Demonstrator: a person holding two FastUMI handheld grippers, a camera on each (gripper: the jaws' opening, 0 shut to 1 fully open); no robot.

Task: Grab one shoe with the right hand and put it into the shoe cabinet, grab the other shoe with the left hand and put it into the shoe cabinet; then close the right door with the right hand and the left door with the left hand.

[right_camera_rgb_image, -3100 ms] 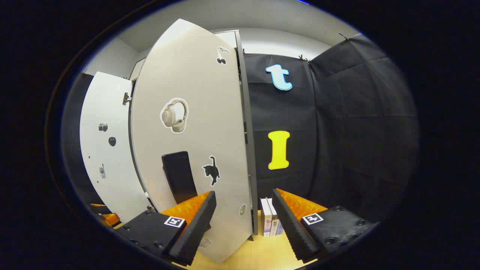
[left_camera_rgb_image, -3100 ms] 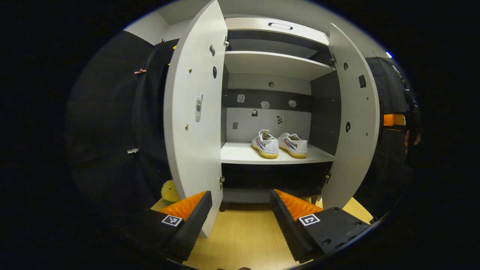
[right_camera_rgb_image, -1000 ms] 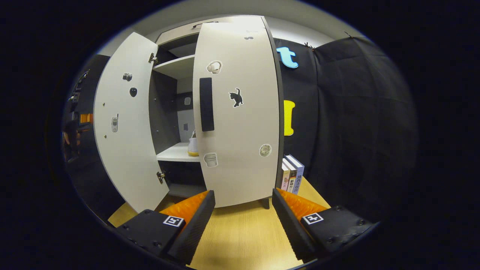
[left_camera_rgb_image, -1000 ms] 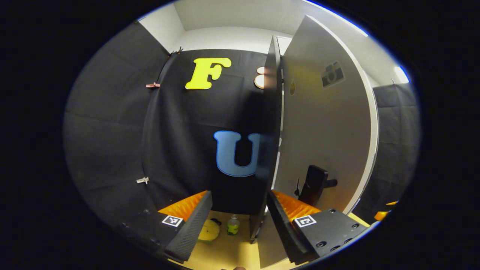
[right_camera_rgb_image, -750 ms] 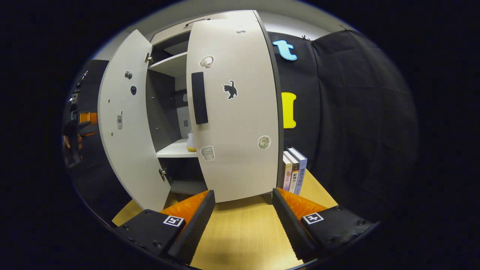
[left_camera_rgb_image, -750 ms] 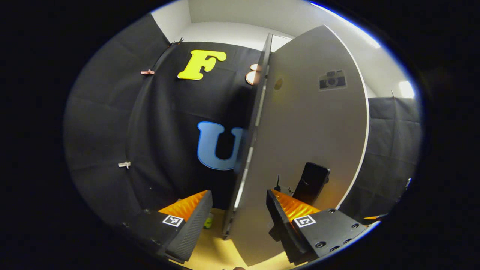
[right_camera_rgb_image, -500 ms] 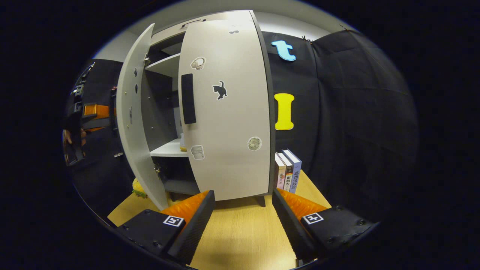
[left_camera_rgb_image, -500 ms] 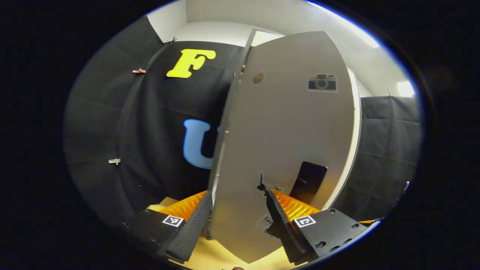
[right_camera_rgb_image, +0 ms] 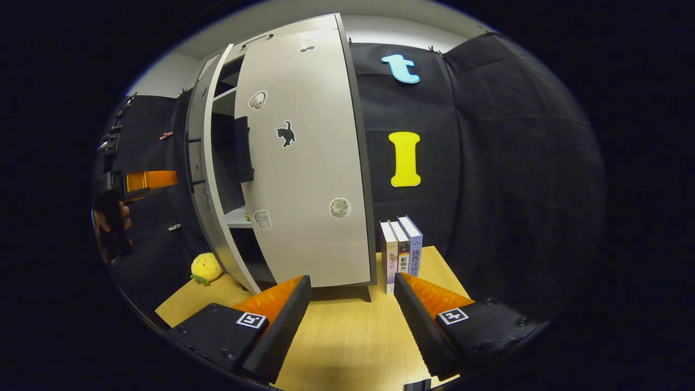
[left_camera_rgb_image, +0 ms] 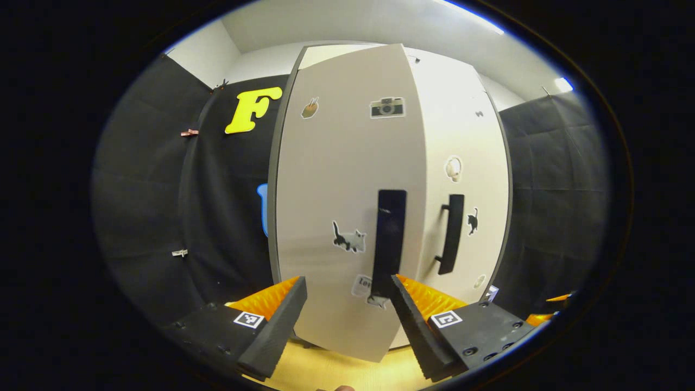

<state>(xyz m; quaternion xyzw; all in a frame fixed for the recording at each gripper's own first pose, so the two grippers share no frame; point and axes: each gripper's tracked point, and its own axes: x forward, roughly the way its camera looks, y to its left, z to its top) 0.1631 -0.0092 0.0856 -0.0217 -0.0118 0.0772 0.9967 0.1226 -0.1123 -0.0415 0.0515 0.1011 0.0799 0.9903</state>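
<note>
The white shoe cabinet's left door (left_camera_rgb_image: 336,174) stands close in front of my left gripper (left_camera_rgb_image: 345,317), nearly shut, its black handle (left_camera_rgb_image: 391,239) just above one fingertip. My left gripper is open and holds nothing. Beside it the right door (left_camera_rgb_image: 467,141) is shut, with its own handle (left_camera_rgb_image: 450,233). In the right gripper view the right door (right_camera_rgb_image: 304,163) lies flat against the cabinet, while the left door (right_camera_rgb_image: 209,190) stands a narrow gap ajar. My right gripper (right_camera_rgb_image: 350,320) hangs open over the wooden floor, well back from the cabinet. The doors hide the shoes.
Three books (right_camera_rgb_image: 402,250) stand against the cabinet's right side. A yellow plush toy (right_camera_rgb_image: 206,267) lies on the floor by the left door. A hand (right_camera_rgb_image: 111,217) holds the left gripper (right_camera_rgb_image: 146,179) at the far left. Black cloth walls close in both sides.
The left door has swung from wide open to nearly shut, with my left gripper following it round. My right gripper has drawn back from the shut right door and turned rightward.
</note>
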